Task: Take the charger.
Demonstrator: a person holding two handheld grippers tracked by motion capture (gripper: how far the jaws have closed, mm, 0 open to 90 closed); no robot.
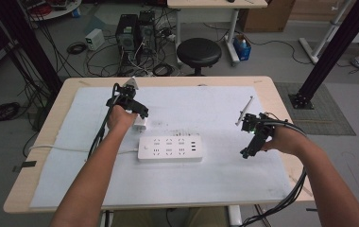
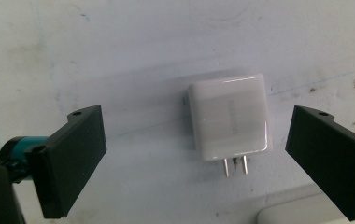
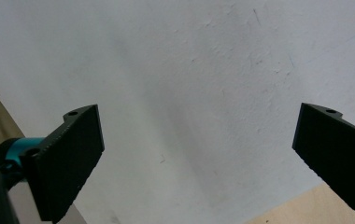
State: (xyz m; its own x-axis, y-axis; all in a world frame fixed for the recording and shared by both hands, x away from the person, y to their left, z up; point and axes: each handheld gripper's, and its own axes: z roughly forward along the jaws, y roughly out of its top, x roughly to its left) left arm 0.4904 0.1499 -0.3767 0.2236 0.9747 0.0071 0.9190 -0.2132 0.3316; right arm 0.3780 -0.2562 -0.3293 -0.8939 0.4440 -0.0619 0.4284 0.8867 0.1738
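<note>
Two hand-held grippers are over the surface, which is covered by a white mat. The left hand-held gripper hangs over a white charger with its jaws spread wide; in the left gripper view the charger lies flat on the mat between the two jaws, nearer the right one and touching neither, its two metal prongs pointing toward the camera. In the high view the charger lies just beyond the far left corner of a white power strip, which lies near the middle of the mat with its cord running off to the left edge. The right hand-held gripper is held well apart to the right of the strip, its jaws wide open and empty over bare mat near the right edge of the surface.
</note>
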